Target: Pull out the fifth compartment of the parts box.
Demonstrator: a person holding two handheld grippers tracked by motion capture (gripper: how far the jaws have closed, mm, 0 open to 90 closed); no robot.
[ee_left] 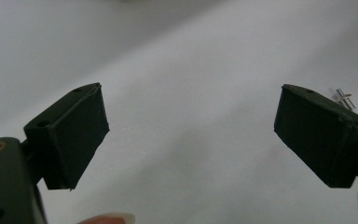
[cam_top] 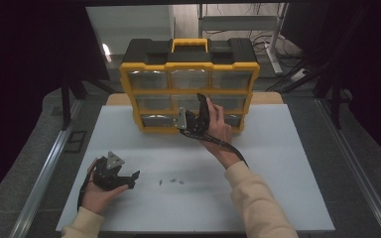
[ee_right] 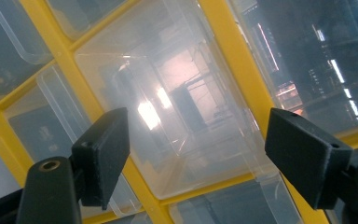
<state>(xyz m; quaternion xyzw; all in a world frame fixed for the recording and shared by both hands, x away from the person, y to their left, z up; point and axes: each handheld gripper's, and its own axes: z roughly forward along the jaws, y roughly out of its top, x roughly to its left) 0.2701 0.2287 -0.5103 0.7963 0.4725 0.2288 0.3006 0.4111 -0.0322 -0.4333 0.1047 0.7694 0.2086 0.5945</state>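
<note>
While both hands work:
Right gripper (cam_top: 194, 120): open, centre frame, facing organizer drawer (ee_right: 177, 116).
Left gripper (cam_top: 129, 179): open, lower left, near screws (cam_top: 172, 181).

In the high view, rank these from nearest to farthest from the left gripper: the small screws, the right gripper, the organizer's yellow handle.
From the left gripper:
1. Small screws, just to its right on the mat.
2. Right gripper, at the organizer's bottom row.
3. Yellow handle, on top at the back.

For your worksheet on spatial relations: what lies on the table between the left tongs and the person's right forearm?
In the high view, a few small metal screws lie on the white table between the left tongs and the right forearm.
</note>
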